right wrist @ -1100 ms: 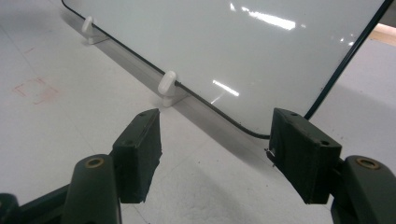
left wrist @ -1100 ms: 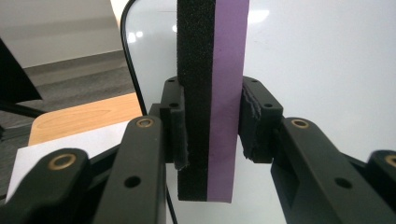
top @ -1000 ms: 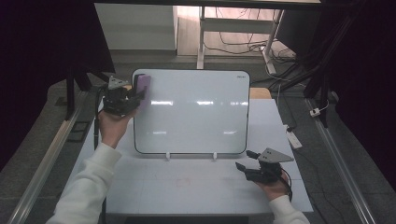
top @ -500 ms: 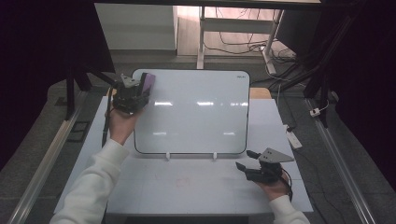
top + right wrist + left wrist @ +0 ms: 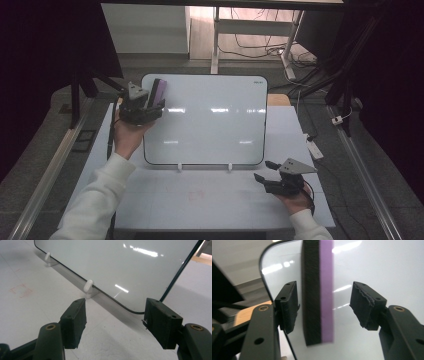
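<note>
While the whiteboard serves as landmark, each line places its thing against it
Whiteboard (image 5: 210,120): glossy white panel with a thin dark rim and rounded corners, propped on two small white clips (image 5: 88,287) at its near edge; ceiling lights glare off its face
Eraser (image 5: 318,290): flat block, a purple foam back bonded to a black felt layer; it stands against the board's face at the upper left corner, long side running up the board
Left gripper (image 5: 324,305): black jaws have just been opening and now stand apart on either side of the eraser; the left pad sits just beside the felt edge, the ridged right pad is clear of the purple side, so neither presses on it
Left hand (image 5: 127,137): raised at the board's left edge, white sleeve reaching up from the bottom, gripper aimed at the board's top corner
Right gripper (image 5: 115,322): jaws spread with nothing between them, pointing at the board's lower right corner, close to its rim
Right hand (image 5: 295,200): low on the table in front of the board's right clip
Table (image 5: 200,205): pale matte sheet, faint reddish mark in front of the board; open surface lies along the board's near edge and to its right
</note>
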`<state>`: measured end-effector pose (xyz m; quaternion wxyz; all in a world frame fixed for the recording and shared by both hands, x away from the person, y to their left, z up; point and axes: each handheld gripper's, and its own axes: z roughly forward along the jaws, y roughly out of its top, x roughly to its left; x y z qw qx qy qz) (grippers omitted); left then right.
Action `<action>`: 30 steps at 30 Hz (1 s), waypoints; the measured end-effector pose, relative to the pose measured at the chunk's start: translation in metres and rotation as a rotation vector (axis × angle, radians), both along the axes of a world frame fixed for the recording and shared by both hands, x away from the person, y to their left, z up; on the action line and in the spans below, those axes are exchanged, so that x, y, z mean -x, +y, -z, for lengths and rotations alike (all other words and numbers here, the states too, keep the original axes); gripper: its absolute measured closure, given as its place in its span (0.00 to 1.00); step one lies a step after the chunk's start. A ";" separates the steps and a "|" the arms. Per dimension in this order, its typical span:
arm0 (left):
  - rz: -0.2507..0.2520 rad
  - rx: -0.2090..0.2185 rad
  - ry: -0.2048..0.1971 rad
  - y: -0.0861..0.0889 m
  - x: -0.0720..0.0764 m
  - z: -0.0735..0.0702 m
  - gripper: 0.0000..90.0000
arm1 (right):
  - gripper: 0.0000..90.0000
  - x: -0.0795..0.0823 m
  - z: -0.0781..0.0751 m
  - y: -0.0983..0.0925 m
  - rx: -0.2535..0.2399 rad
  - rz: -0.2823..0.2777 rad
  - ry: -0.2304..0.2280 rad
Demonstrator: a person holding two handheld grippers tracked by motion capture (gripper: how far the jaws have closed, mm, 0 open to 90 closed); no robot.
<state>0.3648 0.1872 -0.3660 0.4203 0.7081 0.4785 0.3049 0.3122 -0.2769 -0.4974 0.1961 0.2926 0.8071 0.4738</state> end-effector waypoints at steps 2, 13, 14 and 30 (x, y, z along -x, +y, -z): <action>0.041 0.013 0.010 0.004 0.010 0.005 0.41 | 0.38 -0.001 0.000 -0.001 -0.005 -0.004 0.011; 0.206 0.083 0.078 0.028 0.066 0.057 0.38 | 0.37 -0.004 0.002 -0.004 -0.003 -0.023 0.039; 0.216 0.088 0.084 0.030 0.070 0.061 0.38 | 0.37 -0.004 0.002 -0.004 -0.003 -0.023 0.039; 0.279 0.061 0.234 0.039 0.109 0.127 0.37 | 0.37 -0.005 0.002 -0.008 0.000 -0.018 0.036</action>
